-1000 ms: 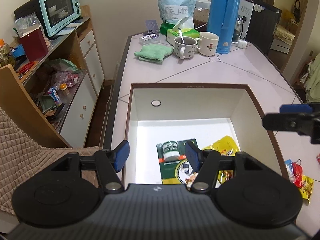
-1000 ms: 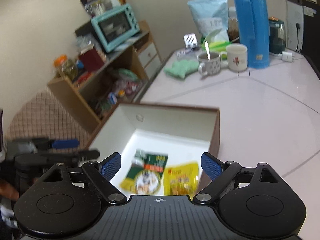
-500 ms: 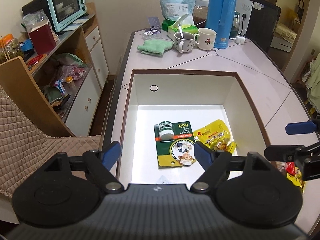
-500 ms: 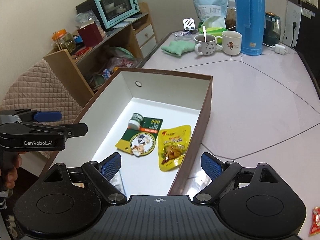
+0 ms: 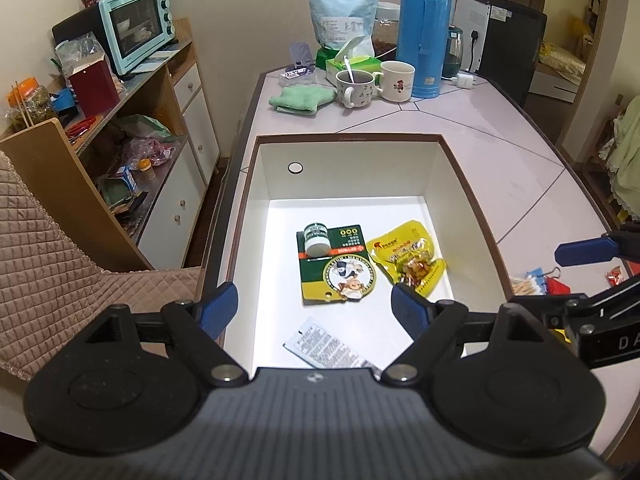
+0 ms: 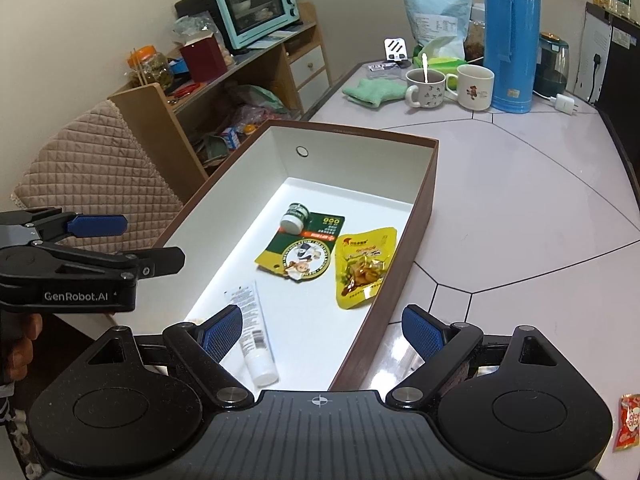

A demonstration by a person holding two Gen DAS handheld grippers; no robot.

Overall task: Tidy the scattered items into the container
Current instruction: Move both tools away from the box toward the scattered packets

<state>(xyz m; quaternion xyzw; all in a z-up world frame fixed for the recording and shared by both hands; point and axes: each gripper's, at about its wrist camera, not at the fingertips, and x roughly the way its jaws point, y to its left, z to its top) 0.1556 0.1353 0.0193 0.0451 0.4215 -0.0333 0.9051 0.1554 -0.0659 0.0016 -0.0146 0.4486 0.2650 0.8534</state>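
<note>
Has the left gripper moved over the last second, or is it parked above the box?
Yes. The left gripper has pulled back from the box: its far wall sits farther off and the white tube now shows.

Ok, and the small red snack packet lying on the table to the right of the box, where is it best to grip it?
Probably by one thin sealed edge. The red snack packet lies flat on the table, so it offers no tall side to close on. Bring the open right claw down from above, tilted, and pinch that edge.
</note>
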